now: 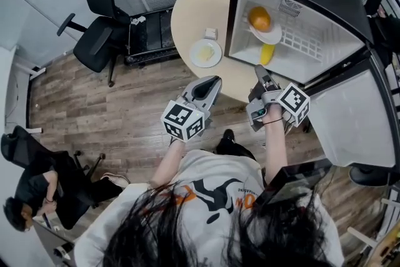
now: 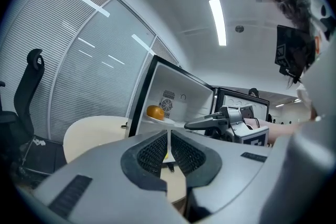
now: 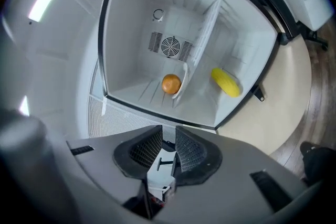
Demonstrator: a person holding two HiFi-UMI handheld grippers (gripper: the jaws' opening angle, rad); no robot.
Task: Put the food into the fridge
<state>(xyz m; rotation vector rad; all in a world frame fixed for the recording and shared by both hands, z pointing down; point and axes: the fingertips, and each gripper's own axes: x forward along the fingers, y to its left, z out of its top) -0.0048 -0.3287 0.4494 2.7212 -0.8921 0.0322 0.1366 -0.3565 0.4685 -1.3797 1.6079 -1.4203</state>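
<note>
An open white fridge [image 1: 312, 22] holds an orange [image 1: 260, 19] on a plate [image 1: 270, 35] on its shelf; a yellow corn cob [image 1: 267, 54] lies below.

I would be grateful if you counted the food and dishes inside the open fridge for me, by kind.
orange: 1
yellow food item: 1
white plate: 1
Total: 3
</note>
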